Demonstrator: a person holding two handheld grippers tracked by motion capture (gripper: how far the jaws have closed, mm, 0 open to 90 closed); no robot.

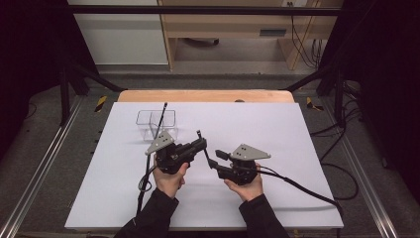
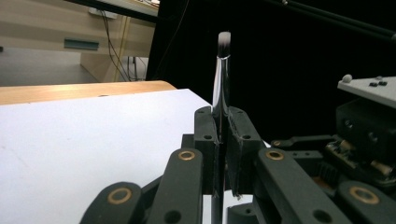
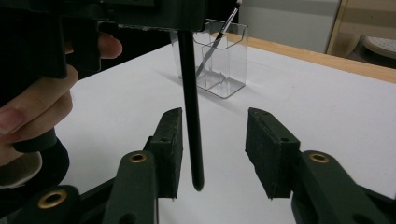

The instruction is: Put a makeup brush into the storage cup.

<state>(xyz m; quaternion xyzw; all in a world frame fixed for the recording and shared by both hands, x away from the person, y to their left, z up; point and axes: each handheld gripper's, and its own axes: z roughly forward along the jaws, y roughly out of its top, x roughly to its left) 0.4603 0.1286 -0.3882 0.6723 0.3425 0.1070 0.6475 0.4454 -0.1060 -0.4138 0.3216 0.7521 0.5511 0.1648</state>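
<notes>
The brush [image 2: 220, 84] you're handling stands clamped upright in your left tongs [image 2: 222, 144], bristle tip up, handle hanging down between the spread jaws of your right tongs [image 3: 212, 149], which stand wide and touch nothing. Both meet near the desk [image 1: 277, 134] centre. At about 10 o'clock from them sits the clear holder [image 1: 156, 124], with another brush [image 1: 161, 116] already leaning inside. I'd judge one brush stowed and this one mid-handover: you still need to close the right tongs on the handle, release the left, then carry it over.
</notes>
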